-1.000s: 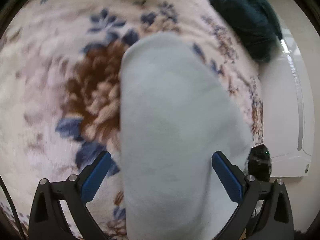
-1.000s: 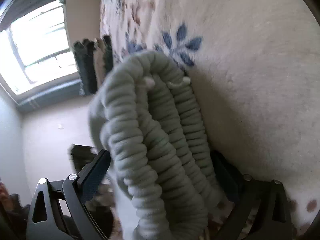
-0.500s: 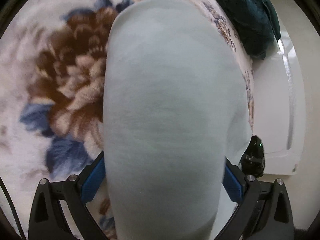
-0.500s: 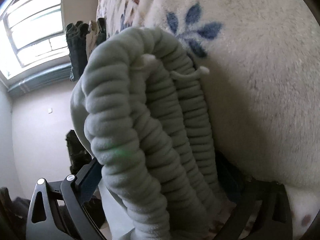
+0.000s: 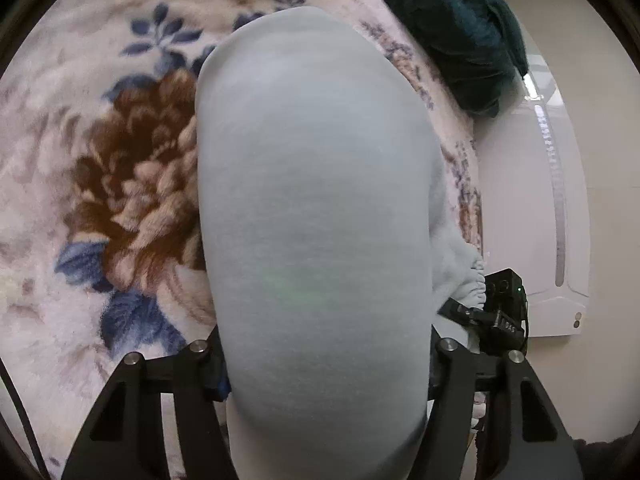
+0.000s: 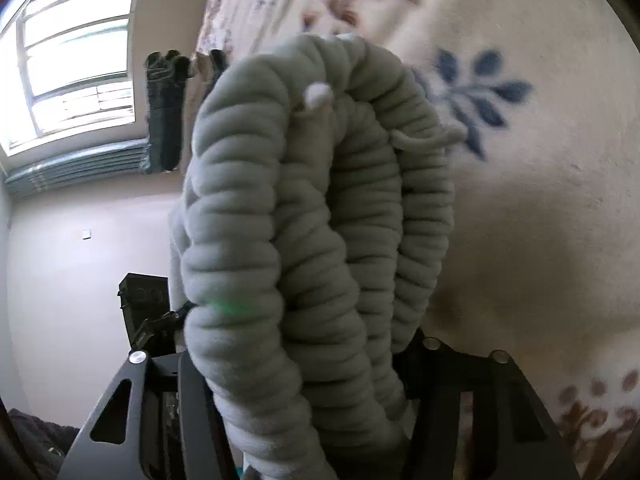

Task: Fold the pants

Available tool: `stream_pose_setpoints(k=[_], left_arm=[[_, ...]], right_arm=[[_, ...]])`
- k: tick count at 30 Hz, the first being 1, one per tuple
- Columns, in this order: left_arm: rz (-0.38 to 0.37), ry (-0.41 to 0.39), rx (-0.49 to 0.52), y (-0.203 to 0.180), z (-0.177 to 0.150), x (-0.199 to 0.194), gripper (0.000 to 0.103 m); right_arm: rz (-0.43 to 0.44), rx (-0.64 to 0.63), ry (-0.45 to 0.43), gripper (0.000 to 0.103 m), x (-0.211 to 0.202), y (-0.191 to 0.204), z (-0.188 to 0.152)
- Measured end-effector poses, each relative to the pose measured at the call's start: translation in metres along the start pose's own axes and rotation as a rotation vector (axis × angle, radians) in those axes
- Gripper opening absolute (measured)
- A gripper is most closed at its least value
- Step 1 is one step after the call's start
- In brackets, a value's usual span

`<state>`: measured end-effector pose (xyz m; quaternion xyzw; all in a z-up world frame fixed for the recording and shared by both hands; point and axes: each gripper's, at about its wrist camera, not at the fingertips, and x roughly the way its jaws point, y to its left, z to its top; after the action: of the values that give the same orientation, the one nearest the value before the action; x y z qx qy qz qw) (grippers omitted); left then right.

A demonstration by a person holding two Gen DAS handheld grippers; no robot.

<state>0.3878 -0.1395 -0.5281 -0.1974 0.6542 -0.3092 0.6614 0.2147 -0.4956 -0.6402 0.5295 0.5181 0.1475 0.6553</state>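
The folded pale blue-grey pants (image 5: 316,184) fill the middle of the left wrist view, lying on a floral blanket (image 5: 120,184). My left gripper (image 5: 326,360) is closing on the smooth folded end, and the cloth bulges over both fingers and hides the pads. In the right wrist view the ribbed waistband layers of the pants (image 6: 280,208) are bunched in thick rolls, with a drawstring tip (image 6: 318,94) poking out. My right gripper (image 6: 304,356) is closing on that bundle, pressed against both sides. The bundle is a little above the blanket (image 6: 540,200).
A dark teal garment (image 5: 452,28) lies at the blanket's far right edge. Beyond that edge stands a white panel (image 5: 560,200). A window (image 6: 72,64) and dark hanging clothes (image 6: 164,112) show on the left in the right wrist view.
Both grippers' jaws have come in from wide open onto the folded pants. The waistband bundle has risen off the blanket, whose leaf print now shows more to the right.
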Motion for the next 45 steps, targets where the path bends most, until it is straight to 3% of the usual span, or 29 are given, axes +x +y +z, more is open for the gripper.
stream_pose_setpoints(k=[8, 15, 21, 26, 31, 34, 38, 42, 45], left_arm=[[-0.014, -0.095, 0.046, -0.025, 0.023, -0.069, 0.061], [-0.036, -0.188, 0.049, -0.03, 0.088, -0.149, 0.061], [-0.052, -0.281, 0.101, -0.027, 0.2, -0.241, 0.061], [-0.041, -0.344, 0.113, -0.011, 0.308, -0.308, 0.061], [0.025, -0.383, 0.135, 0.006, 0.407, -0.333, 0.061], [0.061, -0.353, 0.114, 0.042, 0.46, -0.32, 0.062], [0.123, -0.272, 0.028, 0.103, 0.502, -0.275, 0.062], [0.146, -0.252, 0.009, 0.151, 0.51, -0.25, 0.067], [0.17, -0.243, 0.034, 0.161, 0.506, -0.25, 0.071]], right_arm=[[0.04, -0.085, -0.008, 0.054, -0.017, 0.063, 0.014], [0.059, -0.202, -0.03, 0.054, -0.005, 0.177, 0.065], [0.105, -0.263, -0.079, 0.054, 0.029, 0.298, 0.135], [0.122, -0.309, -0.107, 0.054, 0.1, 0.414, 0.214], [0.133, -0.35, -0.111, 0.054, 0.176, 0.493, 0.303], [0.1, -0.345, -0.089, 0.054, 0.23, 0.518, 0.352], [0.058, -0.282, -0.065, 0.054, 0.286, 0.503, 0.403], [-0.079, -0.271, -0.039, 0.054, 0.311, 0.463, 0.418], [-0.081, -0.262, -0.035, 0.054, 0.327, 0.449, 0.419]])
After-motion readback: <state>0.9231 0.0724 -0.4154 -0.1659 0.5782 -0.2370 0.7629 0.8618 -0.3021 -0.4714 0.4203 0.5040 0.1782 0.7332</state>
